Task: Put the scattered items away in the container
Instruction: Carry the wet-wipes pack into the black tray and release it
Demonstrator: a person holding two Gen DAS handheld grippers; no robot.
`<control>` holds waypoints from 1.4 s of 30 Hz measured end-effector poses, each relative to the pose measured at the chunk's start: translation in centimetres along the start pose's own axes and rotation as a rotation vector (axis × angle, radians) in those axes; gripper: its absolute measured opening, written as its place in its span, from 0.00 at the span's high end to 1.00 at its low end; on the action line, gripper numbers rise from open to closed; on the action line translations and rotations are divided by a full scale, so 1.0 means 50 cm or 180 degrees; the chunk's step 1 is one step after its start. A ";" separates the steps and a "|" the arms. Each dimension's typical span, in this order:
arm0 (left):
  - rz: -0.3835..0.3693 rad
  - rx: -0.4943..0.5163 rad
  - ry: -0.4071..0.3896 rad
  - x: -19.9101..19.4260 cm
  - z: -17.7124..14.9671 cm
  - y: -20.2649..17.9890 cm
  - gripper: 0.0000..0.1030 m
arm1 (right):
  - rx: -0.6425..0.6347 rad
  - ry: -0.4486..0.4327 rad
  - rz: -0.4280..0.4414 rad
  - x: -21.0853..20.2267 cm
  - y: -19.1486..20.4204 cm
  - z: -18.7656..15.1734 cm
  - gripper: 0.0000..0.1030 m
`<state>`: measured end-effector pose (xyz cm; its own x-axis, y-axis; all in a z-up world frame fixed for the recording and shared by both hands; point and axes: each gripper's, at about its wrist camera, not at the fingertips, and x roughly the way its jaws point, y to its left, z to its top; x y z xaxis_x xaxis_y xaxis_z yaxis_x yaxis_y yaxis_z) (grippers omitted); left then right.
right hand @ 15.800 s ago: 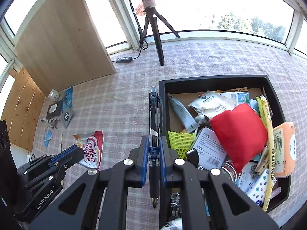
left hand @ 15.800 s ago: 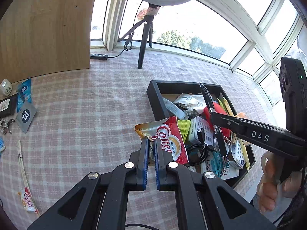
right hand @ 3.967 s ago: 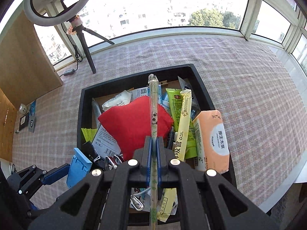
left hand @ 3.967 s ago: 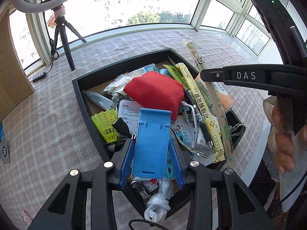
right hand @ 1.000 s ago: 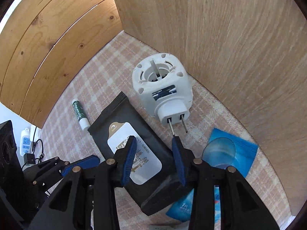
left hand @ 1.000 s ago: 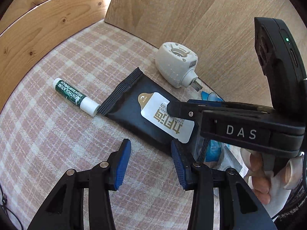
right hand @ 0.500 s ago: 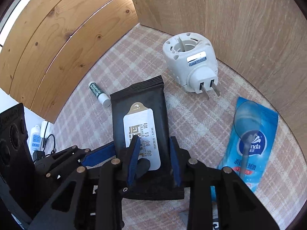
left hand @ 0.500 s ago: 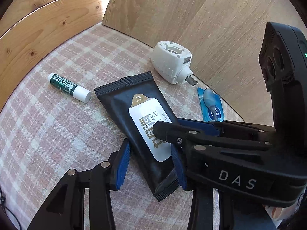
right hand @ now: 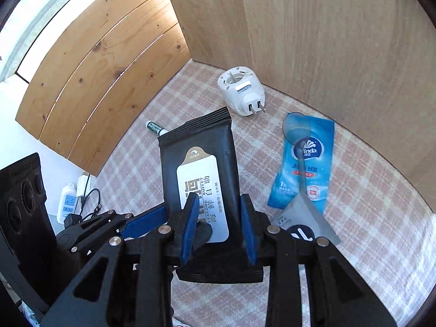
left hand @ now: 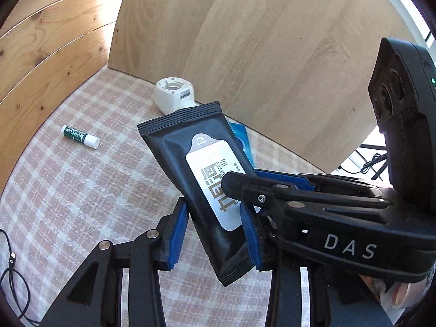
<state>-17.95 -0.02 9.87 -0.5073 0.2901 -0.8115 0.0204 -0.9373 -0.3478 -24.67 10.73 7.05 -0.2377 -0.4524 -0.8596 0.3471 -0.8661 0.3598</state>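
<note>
Both claws grip the black wipes pack (right hand: 200,169), the left claw (left hand: 215,226) and right claw (right hand: 218,229) each clenched on it above the checked worktop (left hand: 81,185), so the pick-up is in hand and next comes carrying it to the container, which is out of view.

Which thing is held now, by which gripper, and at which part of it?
The black wet-wipe pack with a white label is lifted off the checked cloth. Both the right gripper and the left gripper clamp its long side edges, near its lower end.
</note>
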 end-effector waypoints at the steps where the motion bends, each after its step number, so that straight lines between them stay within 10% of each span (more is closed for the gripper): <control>1: -0.0024 0.0065 0.0000 -0.014 -0.003 -0.016 0.65 | 0.0041 -0.0045 -0.0008 -0.026 -0.009 -0.010 0.71; 15: -0.0620 0.1220 0.0193 -0.054 -0.128 -0.397 0.64 | 0.1024 -0.0776 -0.0419 -0.364 -0.187 -0.283 0.71; 29: -0.1394 0.2238 0.0593 -0.103 -0.396 -0.816 0.64 | 0.2123 -0.1230 -0.1086 -0.654 -0.372 -0.698 0.71; 42: -0.1366 0.2439 0.0618 -0.117 -0.490 -0.937 0.62 | 0.2632 -0.1470 -0.1743 -0.823 -0.433 -0.909 0.71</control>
<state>5.18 46.90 19.41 -0.1829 0.6073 -0.7732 -0.7528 -0.5924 -0.2871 18.81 57.77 18.16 -0.5514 0.1512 -0.8204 -0.5850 -0.7712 0.2511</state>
